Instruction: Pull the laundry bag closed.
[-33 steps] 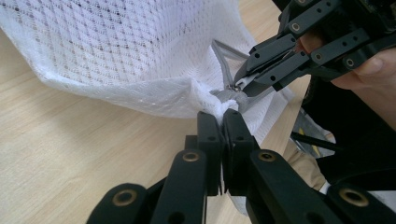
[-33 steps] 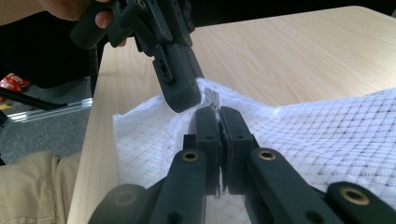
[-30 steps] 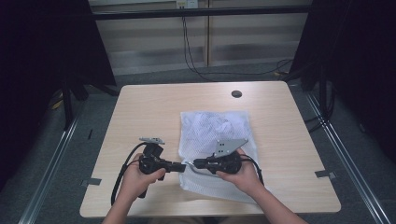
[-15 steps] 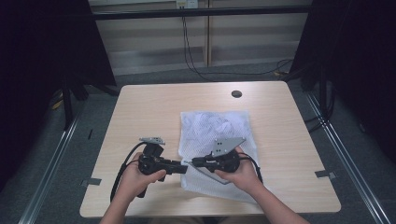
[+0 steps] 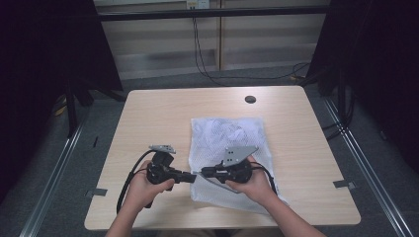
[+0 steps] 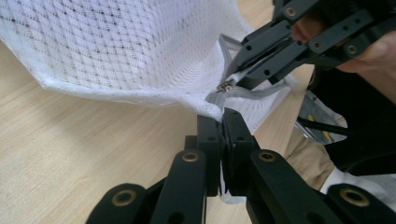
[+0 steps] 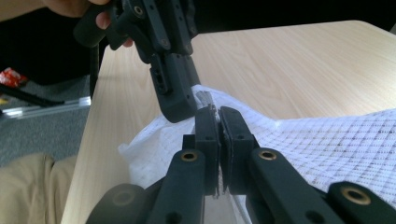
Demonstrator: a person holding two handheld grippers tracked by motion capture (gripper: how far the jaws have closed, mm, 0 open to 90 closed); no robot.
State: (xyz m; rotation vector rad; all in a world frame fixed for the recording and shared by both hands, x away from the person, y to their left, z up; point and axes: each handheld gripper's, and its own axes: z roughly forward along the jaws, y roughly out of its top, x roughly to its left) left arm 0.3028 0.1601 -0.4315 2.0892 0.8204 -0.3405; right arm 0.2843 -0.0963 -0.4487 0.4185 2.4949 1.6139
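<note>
White mesh bag (image 5: 228, 138) corner now lifted: left gripper (image 5: 193, 176) and right gripper (image 5: 203, 173) both clamp it, zipper pull next.

Mesh bag (image 5: 228, 143): showing white, with a fine diamond net pattern.
Zip edge (image 6: 261, 92): showing grey.
Left gripper (image 5: 192, 176): showing black, with brass-coloured rivets.
Right gripper (image 5: 203, 172): showing black; its top plate is showing grey.
Table (image 5: 163, 118): showing pale wood grain.
</note>
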